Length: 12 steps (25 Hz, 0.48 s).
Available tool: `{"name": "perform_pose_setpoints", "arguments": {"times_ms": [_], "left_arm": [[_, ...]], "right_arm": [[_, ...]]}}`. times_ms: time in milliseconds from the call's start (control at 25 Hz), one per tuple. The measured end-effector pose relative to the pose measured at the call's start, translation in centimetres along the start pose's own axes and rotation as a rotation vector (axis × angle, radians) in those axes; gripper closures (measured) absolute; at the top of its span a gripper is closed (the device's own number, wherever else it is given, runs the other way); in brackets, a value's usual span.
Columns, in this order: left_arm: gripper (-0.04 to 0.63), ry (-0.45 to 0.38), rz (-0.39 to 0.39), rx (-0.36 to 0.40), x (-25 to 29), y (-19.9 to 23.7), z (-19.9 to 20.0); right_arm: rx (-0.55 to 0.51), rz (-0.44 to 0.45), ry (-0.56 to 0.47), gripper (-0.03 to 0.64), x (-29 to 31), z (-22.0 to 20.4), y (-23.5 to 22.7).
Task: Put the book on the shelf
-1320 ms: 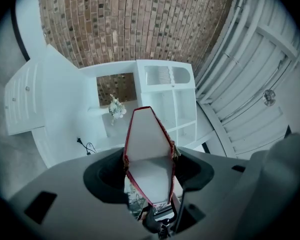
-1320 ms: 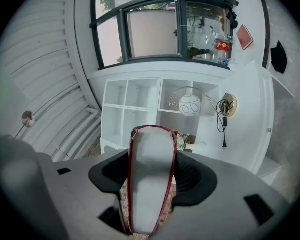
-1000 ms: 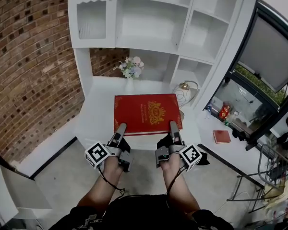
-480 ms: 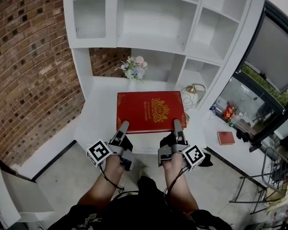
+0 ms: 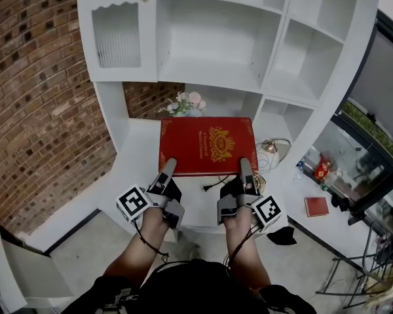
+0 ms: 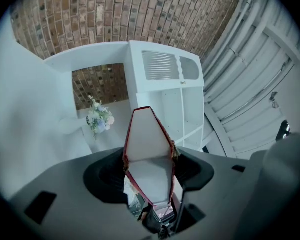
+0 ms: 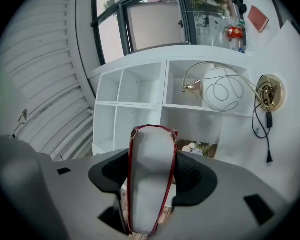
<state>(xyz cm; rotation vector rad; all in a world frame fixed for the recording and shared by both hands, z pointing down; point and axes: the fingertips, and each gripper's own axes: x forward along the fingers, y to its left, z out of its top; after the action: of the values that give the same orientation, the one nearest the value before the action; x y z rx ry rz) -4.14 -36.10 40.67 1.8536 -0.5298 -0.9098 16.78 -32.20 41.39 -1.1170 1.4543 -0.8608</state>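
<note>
A large red book [image 5: 206,146] with a gold emblem on its cover is held level above the white desk [image 5: 134,169], in front of the white shelf unit [image 5: 209,70]. My left gripper [image 5: 165,170] is shut on the book's near left edge and my right gripper [image 5: 246,169] on its near right edge. In the left gripper view the book's white page edge [image 6: 149,154] fills the gap between the jaws. The right gripper view shows that same book [image 7: 151,174] clamped between its jaws, with the shelf's open compartments [image 7: 140,89] beyond.
A vase of pale flowers [image 5: 187,103] stands in the alcove under the shelves. A gold lamp [image 5: 272,147] with a coiled cord is to the book's right, and a black plug [image 5: 213,186] lies on the desk. A brick wall [image 5: 33,97] is at left, and a small red book [image 5: 316,206] lies at right.
Both grippers have lifted the red book off the desk and carried it up and forward toward the shelves. The plug on the desk under it now shows.
</note>
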Motion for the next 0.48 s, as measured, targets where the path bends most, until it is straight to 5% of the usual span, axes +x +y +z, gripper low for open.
{"name": "perform_pose_setpoints", "arguments": {"times_ms": [480], "left_arm": [[0.322,-0.060,-0.083,0.074,11.1,-2.2,5.1]], "right_arm": [[-0.019,0.126,0.032,0.344,11.9,3.7,3.3]]}}
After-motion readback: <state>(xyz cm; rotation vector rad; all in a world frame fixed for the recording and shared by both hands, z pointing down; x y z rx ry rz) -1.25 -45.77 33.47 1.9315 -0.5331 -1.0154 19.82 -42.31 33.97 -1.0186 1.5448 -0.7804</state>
